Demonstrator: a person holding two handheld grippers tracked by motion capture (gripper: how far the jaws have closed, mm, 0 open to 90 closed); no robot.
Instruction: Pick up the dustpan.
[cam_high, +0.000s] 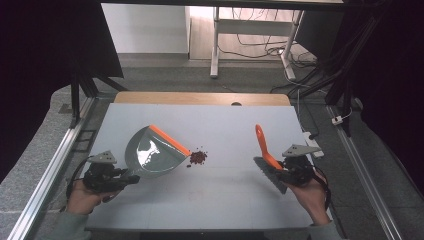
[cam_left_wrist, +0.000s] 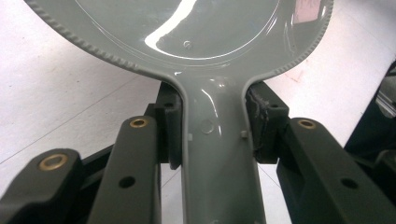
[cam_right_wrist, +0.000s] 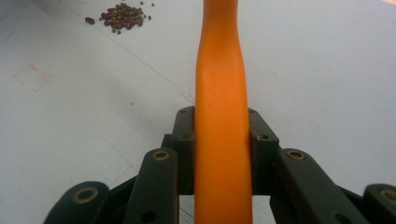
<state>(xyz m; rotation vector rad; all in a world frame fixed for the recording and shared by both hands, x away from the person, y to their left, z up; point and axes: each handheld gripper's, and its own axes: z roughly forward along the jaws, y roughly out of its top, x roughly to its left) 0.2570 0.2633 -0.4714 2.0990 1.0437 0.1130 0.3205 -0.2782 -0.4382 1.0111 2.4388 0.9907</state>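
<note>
A grey dustpan (cam_high: 152, 154) with an orange front lip lies on the white table (cam_high: 225, 125), left of centre. My left gripper (cam_high: 131, 178) is shut on its handle (cam_left_wrist: 219, 154), both pads pressing the sides. A small pile of dark red beans (cam_high: 198, 157) sits just in front of the lip, also seen at the far left in the right gripper view as beans (cam_right_wrist: 122, 11). My right gripper (cam_high: 280, 170) is shut on the orange handle (cam_right_wrist: 222, 140) of a brush (cam_high: 264, 145), whose grey bristles (cam_high: 270, 175) point down toward the table.
Metal rails (cam_high: 55, 165) run along both sides of the table. A white power strip (cam_high: 313, 143) lies at the right edge. Beyond the far wooden edge (cam_high: 200, 97) stand desk legs and loose cables on the floor.
</note>
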